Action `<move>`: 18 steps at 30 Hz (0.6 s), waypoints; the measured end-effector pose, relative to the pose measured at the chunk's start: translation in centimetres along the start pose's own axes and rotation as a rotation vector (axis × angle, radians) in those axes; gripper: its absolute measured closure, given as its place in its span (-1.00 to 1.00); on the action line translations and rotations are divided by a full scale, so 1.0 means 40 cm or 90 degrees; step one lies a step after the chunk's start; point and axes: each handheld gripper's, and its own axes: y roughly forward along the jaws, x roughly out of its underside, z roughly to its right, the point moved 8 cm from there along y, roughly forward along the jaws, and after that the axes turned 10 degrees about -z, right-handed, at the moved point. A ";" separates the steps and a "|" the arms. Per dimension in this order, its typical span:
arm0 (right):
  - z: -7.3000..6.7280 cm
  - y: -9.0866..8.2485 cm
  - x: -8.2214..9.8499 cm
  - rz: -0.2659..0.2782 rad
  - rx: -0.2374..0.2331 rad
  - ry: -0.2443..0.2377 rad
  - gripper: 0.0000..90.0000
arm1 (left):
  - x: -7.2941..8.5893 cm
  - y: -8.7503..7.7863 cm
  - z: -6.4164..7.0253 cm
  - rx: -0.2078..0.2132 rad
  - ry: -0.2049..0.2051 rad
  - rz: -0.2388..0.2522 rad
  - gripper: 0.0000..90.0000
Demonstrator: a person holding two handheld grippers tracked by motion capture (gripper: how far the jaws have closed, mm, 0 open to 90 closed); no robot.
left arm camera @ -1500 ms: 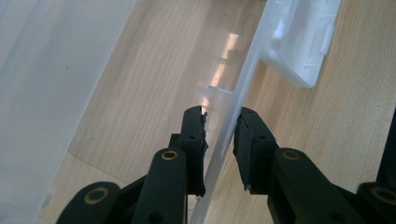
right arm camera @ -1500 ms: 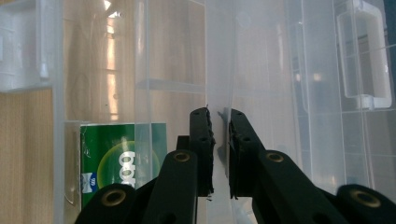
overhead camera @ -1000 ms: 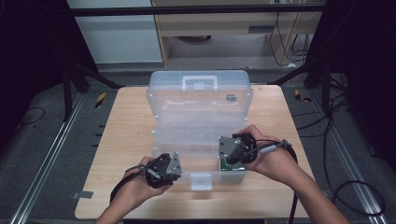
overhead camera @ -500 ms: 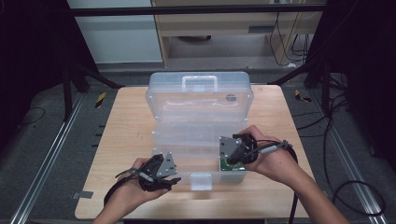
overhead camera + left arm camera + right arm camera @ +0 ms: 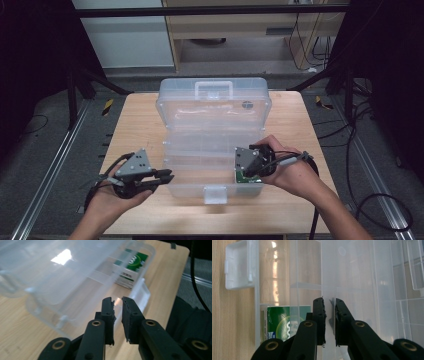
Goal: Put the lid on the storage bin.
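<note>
Holding the clear box's (image 5: 215, 145) inner divider wall (image 5: 328, 290) with your right gripper (image 5: 248, 167), you risk flexing it if that wrist twists. Your left gripper (image 5: 167, 176), at eight o'clock off the box, has just been closing on nothing, jaws level, pointing right.

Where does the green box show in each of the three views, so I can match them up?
High view: the green box peeks out at the near right corner of the clear plastic case, under the right hand-held gripper.
Left gripper view: upper right of centre, in the case's far corner.
Right gripper view: lower left, behind the jaws.
Shared landmark: the case's white front latch.
</note>
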 end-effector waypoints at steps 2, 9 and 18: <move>0.000 0.000 0.000 0.000 0.000 0.000 0.81 | 0.000 -0.015 -0.030 -0.012 -0.018 0.004 0.81; -0.005 0.001 -0.001 0.001 -0.001 -0.001 0.81 | -0.015 -0.037 -0.129 -0.062 -0.065 0.014 1.00; -0.005 0.000 0.000 0.000 0.003 -0.002 0.80 | -0.073 -0.044 -0.192 -0.068 -0.117 0.066 1.00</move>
